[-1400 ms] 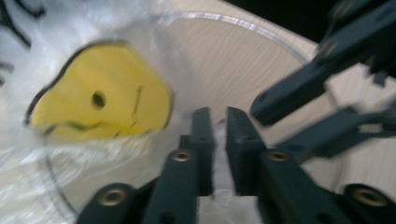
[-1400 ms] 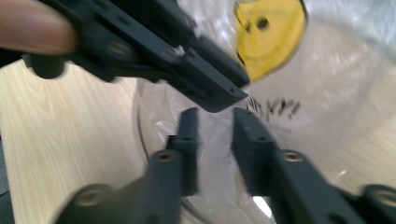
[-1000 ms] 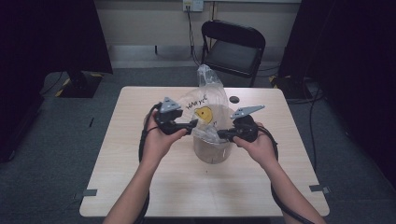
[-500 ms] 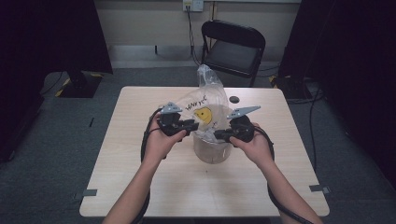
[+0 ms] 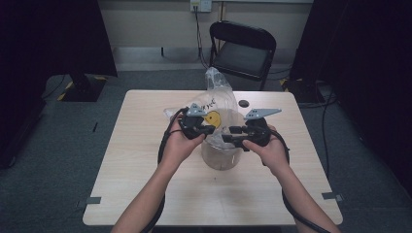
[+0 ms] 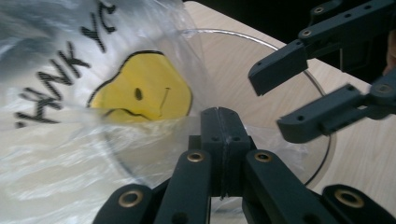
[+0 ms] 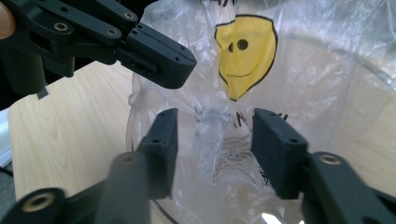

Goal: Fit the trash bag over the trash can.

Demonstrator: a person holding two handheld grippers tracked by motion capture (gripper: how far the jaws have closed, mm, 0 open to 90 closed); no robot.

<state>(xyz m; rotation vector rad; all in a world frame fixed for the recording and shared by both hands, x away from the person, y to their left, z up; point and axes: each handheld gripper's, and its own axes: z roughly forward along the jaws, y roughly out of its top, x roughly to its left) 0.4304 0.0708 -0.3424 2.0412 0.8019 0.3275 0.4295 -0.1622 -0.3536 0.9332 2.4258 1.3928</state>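
Plastic bag (image 6: 70,140) is being pinched by the closed left claw (image 6: 219,121); the right claw (image 7: 215,140) is standing half open around it, having just been opening.

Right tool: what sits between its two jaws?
In the right gripper view, a bunched fold of the clear plastic bag stands between the open jaws of the right tool, untouched by either pad, above the clear container.

Clear plastic bag (image 5: 217,109) printed with a yellow smiley face (image 6: 142,89) outlined in black and black lettering (image 6: 60,70), over a transparent container (image 5: 221,155) on a pale wood-grain table (image 5: 145,160), between black grippers with grey plates, before a black chair (image 5: 243,51).
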